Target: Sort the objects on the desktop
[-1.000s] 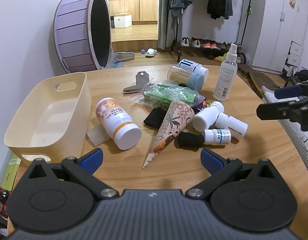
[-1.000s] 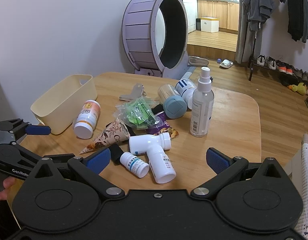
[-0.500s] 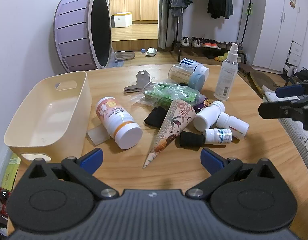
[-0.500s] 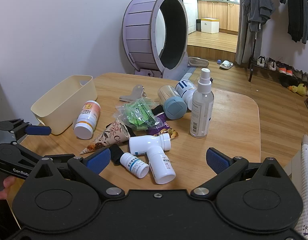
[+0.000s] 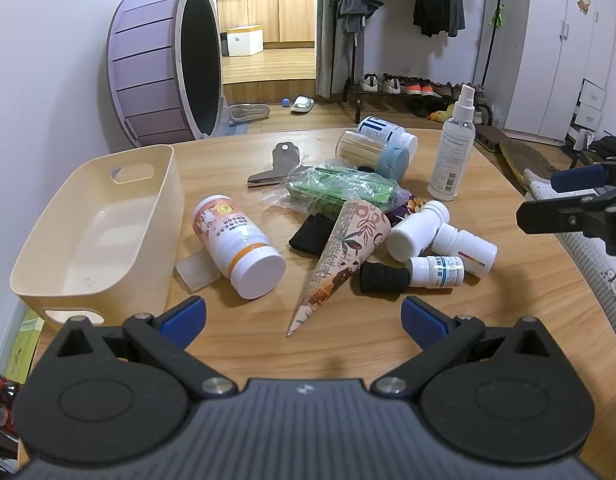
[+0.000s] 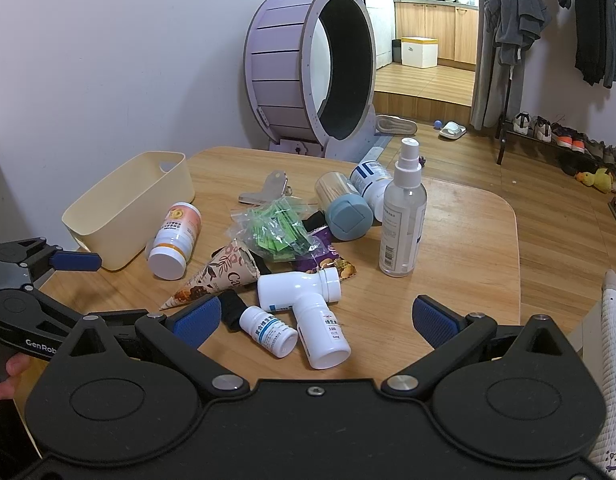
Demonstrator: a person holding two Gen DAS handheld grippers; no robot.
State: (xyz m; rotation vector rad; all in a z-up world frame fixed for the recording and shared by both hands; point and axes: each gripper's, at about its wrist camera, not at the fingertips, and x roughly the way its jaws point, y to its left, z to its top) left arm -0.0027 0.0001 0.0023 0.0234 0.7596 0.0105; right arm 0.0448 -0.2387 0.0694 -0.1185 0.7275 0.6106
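Note:
A cream basket (image 5: 88, 236) stands empty at the table's left; it also shows in the right wrist view (image 6: 124, 208). A pile lies mid-table: an orange-capped bottle (image 5: 236, 246), a patterned paper cone (image 5: 339, 260), a green packet bag (image 5: 339, 192), three white pill bottles (image 5: 439, 248) and a spray bottle (image 5: 451, 152). My left gripper (image 5: 304, 316) is open and empty, short of the cone's tip. My right gripper (image 6: 315, 316) is open and empty, just above the white pill bottles (image 6: 308, 308).
A metal clip (image 5: 280, 164), a toothpick jar with a blue lid (image 5: 375, 152) and a blue-striped bottle (image 5: 383, 132) lie behind the pile. A purple wheel (image 5: 164, 84) stands beyond the table. The table edge (image 6: 515, 248) is at right.
Both grippers have shifted only slightly; the pile looks a little nearer in the right wrist view. No object has moved.

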